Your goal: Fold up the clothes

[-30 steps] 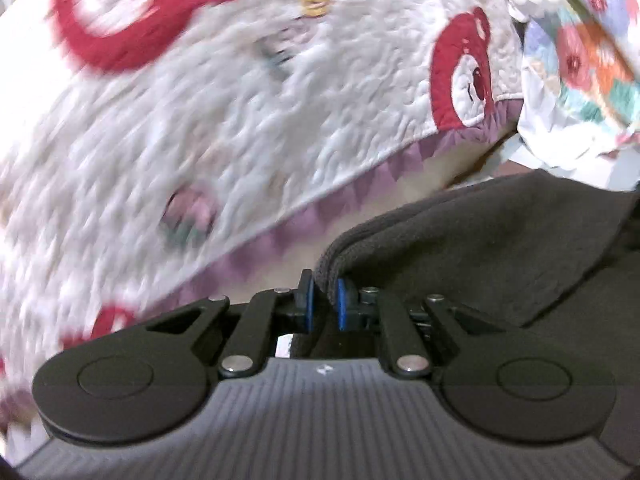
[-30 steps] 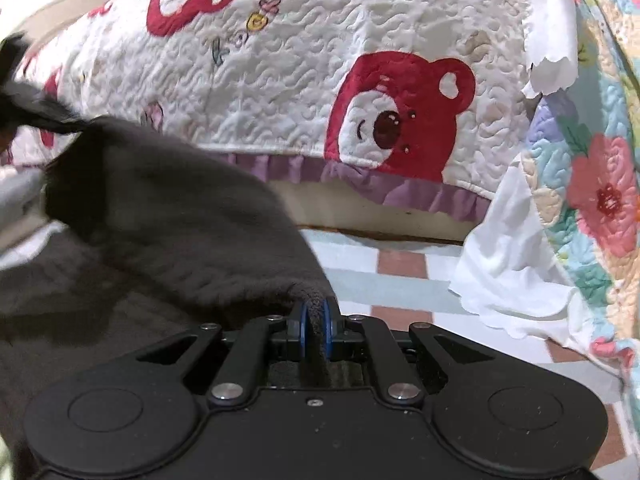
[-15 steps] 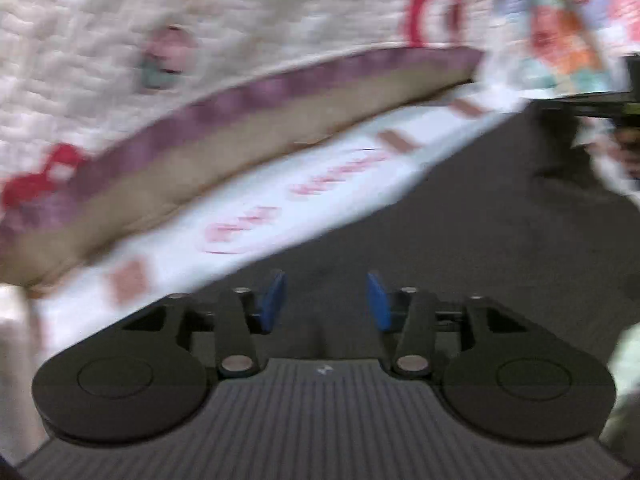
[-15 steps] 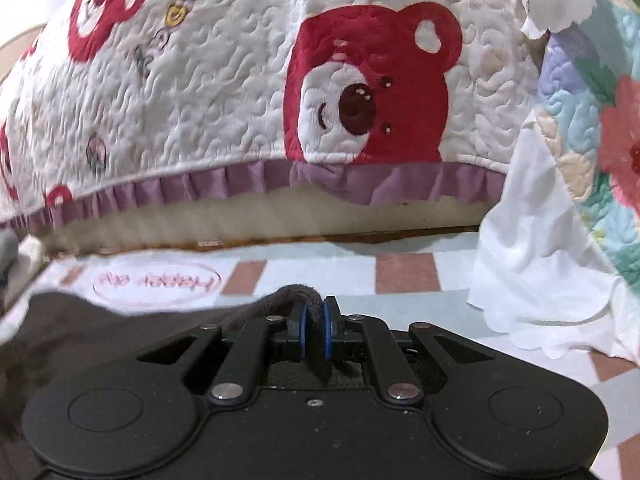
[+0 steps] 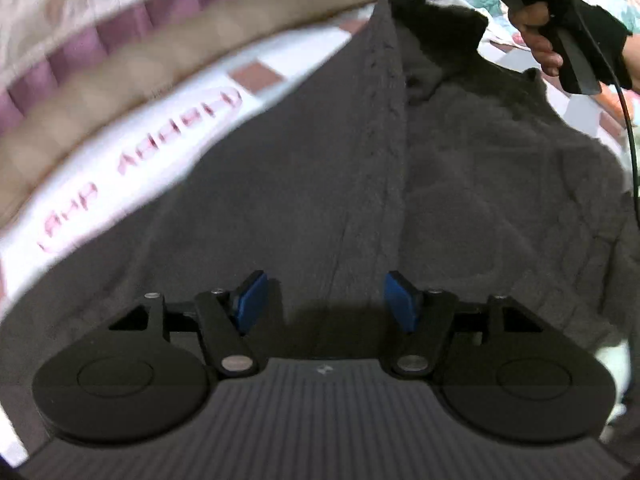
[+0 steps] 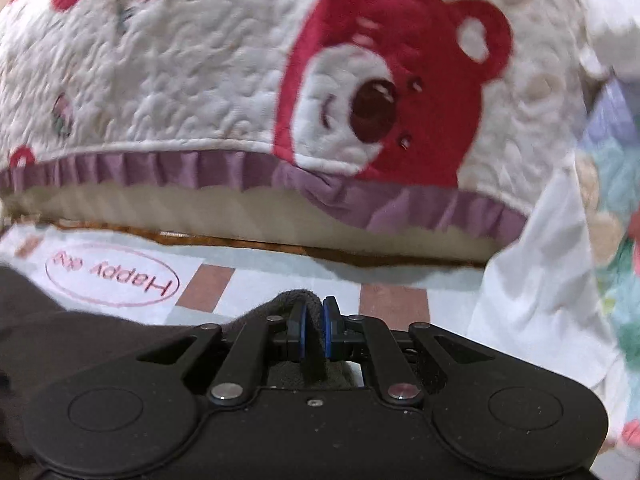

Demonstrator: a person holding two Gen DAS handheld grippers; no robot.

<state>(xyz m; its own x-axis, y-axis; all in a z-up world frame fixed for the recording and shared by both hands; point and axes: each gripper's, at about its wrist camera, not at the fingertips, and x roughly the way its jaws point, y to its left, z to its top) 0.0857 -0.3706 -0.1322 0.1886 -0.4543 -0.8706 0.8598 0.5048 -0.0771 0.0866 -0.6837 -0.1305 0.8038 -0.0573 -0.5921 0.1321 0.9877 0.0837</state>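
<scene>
A dark grey knit garment (image 5: 400,184) lies spread on the checked sheet (image 5: 168,120). My left gripper (image 5: 326,300) hovers just above its near part. Its jaws are opening, and nothing is between the blue pads (image 5: 250,300). In the left wrist view the right gripper (image 5: 408,0) shows at the top right, carried by a person's hand (image 5: 536,36), and it pinches the garment's far edge. In the right wrist view my right gripper (image 6: 315,330) is shut on a bunched fold of the dark garment (image 6: 296,300), which trails off to the lower left.
A white quilt with red bears and a purple frill (image 6: 240,92) hangs over the bed's far side. A floral quilt with a white edge (image 6: 560,280) lies at the right. The sheet (image 6: 260,276) carries a pink "Happy day" oval (image 6: 112,276).
My left gripper let go of the garment's edge, opened wide and dropped toward the cloth. My right gripper carried its fold across and low over the sheet, closer to the bear quilt.
</scene>
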